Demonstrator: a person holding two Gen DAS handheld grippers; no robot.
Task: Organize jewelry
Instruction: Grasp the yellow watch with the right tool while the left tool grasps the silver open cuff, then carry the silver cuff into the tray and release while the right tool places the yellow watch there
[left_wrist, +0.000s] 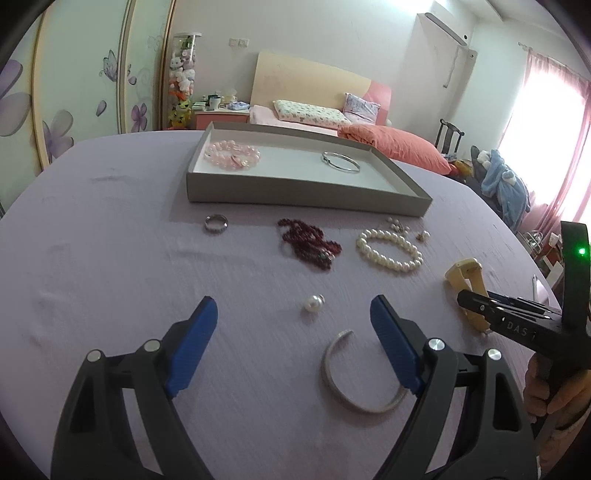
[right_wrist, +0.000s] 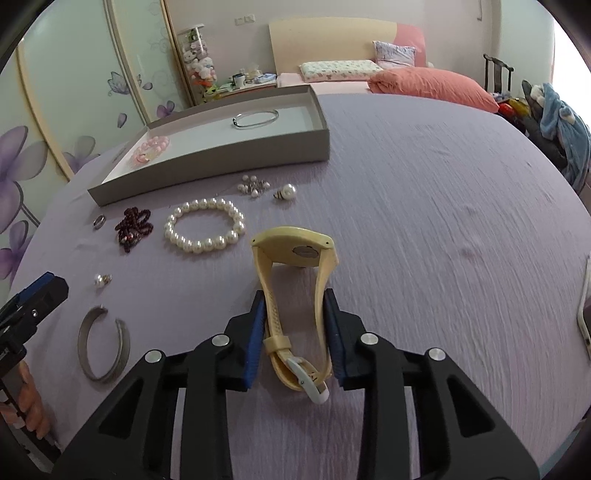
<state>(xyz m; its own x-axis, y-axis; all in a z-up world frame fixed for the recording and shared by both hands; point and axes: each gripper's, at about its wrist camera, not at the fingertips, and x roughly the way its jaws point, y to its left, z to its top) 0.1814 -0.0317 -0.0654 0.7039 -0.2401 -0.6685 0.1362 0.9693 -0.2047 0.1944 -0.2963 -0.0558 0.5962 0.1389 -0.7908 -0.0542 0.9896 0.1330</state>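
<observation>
My right gripper (right_wrist: 295, 317) is shut on the strap of a cream yellow watch (right_wrist: 295, 254), whose face rests on the purple tablecloth; it shows at the right of the left wrist view (left_wrist: 463, 277). My left gripper (left_wrist: 293, 314) is open and empty above a silver cuff bangle (left_wrist: 351, 376), with a pearl earring (left_wrist: 313, 303) between its tips. A grey tray (left_wrist: 295, 190) at the back holds a pink bead bracelet (left_wrist: 232, 155) and a thin silver bangle (left_wrist: 340, 161). In front of it lie a silver ring (left_wrist: 215, 223), dark red beads (left_wrist: 308, 243) and a pearl bracelet (left_wrist: 389, 249).
Small pearl studs (right_wrist: 253, 186) and a second pearl earring (right_wrist: 286, 191) lie near the tray's right end. A white phone edge (right_wrist: 583, 314) sits at the table's far right. A bed and chair stand behind the round table.
</observation>
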